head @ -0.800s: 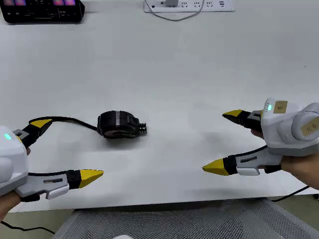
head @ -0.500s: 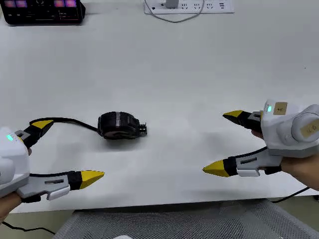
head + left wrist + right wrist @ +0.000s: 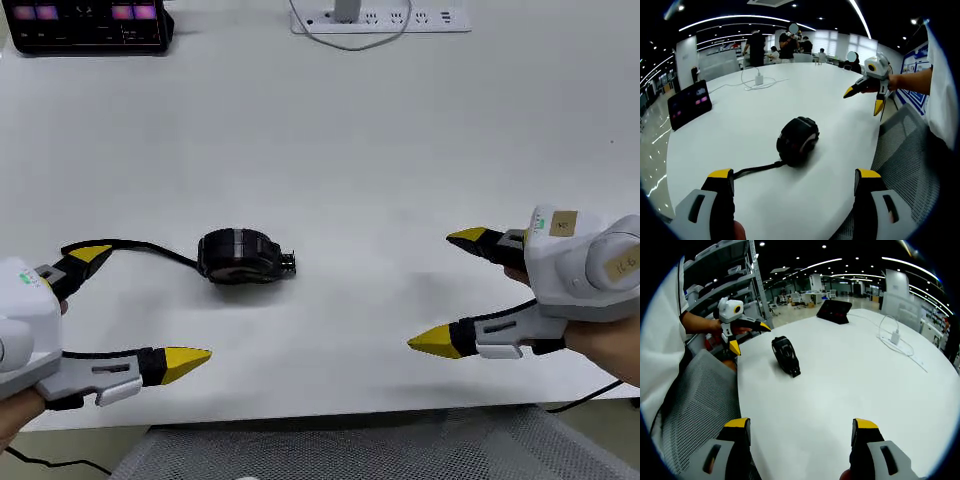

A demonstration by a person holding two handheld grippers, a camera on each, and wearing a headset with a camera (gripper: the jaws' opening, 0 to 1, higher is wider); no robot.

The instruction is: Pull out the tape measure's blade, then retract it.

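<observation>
**Supervisor:** Report the work surface and the room to move.

**Operator:** In the head view I see a white table point(image 3: 400, 150) running from side to side. Its near edge crosses at 6 o'clock, with a grey mesh chair point(image 3: 350, 445) just below it. At the far side, a dark console point(image 3: 85, 22) with lit panels sits at 11 o'clock. A white power strip point(image 3: 380, 15) sits at 12 o'clock, with a white cable point(image 3: 350, 38) looping off it. Open tabletop lies between those items and both grippers.

**Supervisor:** Report the grippers.

**Operator:** I have the left gripper point(image 3: 148, 303) at 8 o'clock, near the table's front edge. Its jaws are spread wide, with nothing between them and nothing touched. I have the right gripper point(image 3: 435, 290) at 4 o'clock, also over the front edge. Its jaws are just as wide apart, hold nothing and contact nothing. Both sets of yellow tips point inward, toward each other.

**Supervisor:** Locate the task item.

**Operator:** The tape measure point(image 3: 238, 255) lies on the table at 9 o'clock from the view's centre. It is near the left gripper and well apart from the right one. Its black strap point(image 3: 140, 243) trails off the case's 9 o'clock side toward the left gripper's upper tip. I cannot tell whether strap and tip touch. The blade hook point(image 3: 287, 264) sits tight against the case on its 3 o'clock side, facing the right gripper.
</observation>
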